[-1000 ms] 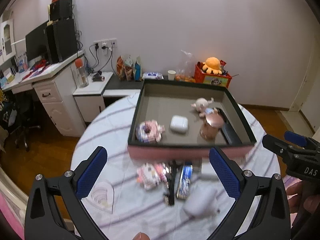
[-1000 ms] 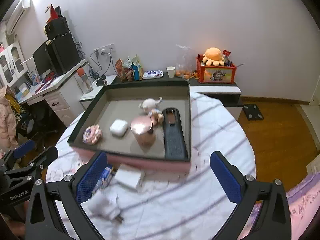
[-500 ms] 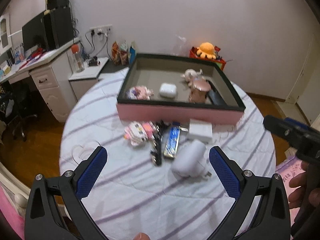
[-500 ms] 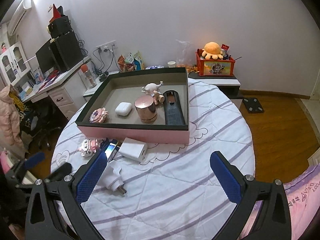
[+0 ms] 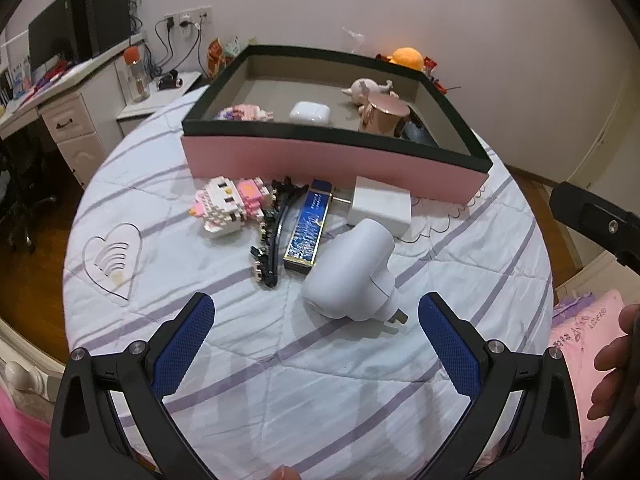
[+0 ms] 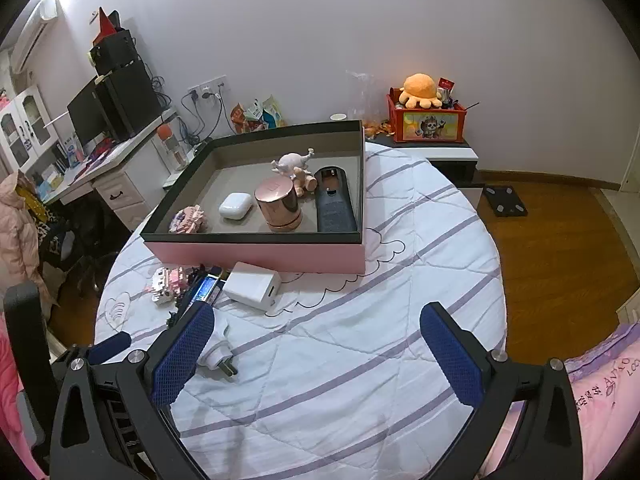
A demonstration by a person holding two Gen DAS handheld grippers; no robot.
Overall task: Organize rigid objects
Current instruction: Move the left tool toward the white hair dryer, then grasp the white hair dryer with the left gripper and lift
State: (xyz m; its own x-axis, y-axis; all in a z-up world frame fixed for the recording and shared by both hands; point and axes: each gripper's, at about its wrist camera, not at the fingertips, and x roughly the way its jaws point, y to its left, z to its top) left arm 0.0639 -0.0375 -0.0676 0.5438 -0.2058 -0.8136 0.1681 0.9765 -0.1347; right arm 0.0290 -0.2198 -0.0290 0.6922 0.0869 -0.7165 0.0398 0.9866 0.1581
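- Five loose things are lying on the quilted cloth just in front of the pink box (image 5: 332,166): a pink block figure (image 5: 228,205), a black hair clip (image 5: 272,236), a blue printed bar (image 5: 308,228), a white square charger (image 5: 380,205) and a white rounded plug adapter (image 5: 354,274).
- Inside the pink box, a small block toy (image 6: 188,220), a white earbud case (image 6: 235,205), a rose-gold cylinder (image 6: 279,202), a pale figurine (image 6: 294,166) and a dark remote-like thing (image 6: 334,200) are sitting already.
- Left gripper (image 5: 316,344) is hovering on the near side of the plug adapter, farther from the pink box, its blue pads spread wide and holding nothing.
- Right gripper (image 6: 316,354) is also standing wide apart and empty, over bare cloth to the right of the adapter and well short of the box.
- Judging by position, the adapter is looking like the next pick: hard, smooth plastic, probably light but slippery on its rounded body, so closing across its broad middle, clear of the metal prongs (image 5: 396,318) pointing away from the box, seems safest.
- By contrast, the block figure is likely brittle at its joints and is wanting a gentler squeeze across its flat sides.
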